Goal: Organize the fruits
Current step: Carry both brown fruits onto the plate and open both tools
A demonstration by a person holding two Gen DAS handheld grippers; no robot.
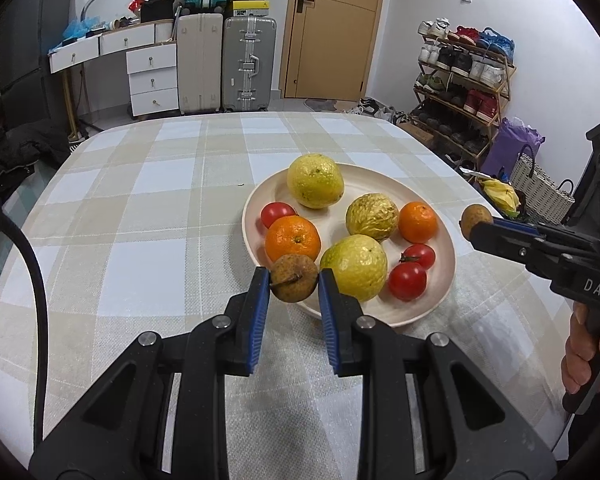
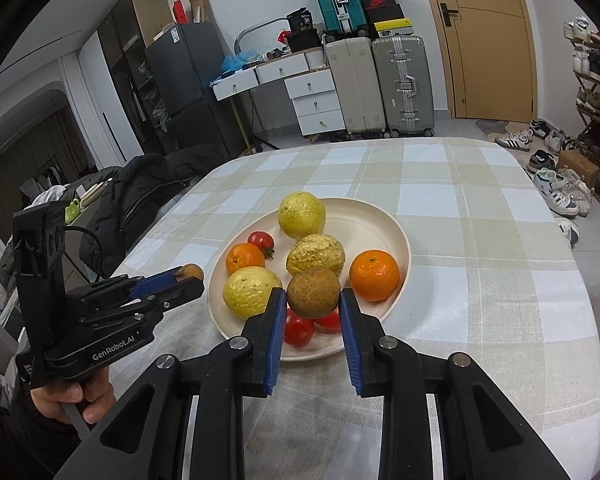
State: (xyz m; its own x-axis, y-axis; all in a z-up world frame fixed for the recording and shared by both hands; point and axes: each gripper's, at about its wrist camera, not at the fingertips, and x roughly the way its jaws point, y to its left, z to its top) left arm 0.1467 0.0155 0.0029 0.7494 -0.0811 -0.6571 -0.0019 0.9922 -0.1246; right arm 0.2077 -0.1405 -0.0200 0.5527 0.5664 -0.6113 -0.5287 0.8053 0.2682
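Brown, rough-skinned longan with stem [image 1: 293, 278], pinched between left gripper [image 1: 294, 280] pads over near rim of cream plate [image 1: 446, 256]. Second longan [image 2: 313, 292] clamped in right gripper [image 2: 312, 300], above plate [image 2: 400, 240]. Both tongs narrow, closed on fruit. Judged light, thin brittle shell, soft within; round and liable to roll; best held across widest girth, gently. Already plated: oranges, cherry tomatoes, wrinkled yellow-green citrus. Checked tablecloth [image 1: 148, 208] beneath.

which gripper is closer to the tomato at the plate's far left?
Left. The left gripper holds a longan just near-side of that tomato; the right gripper is beyond the plate's right rim.
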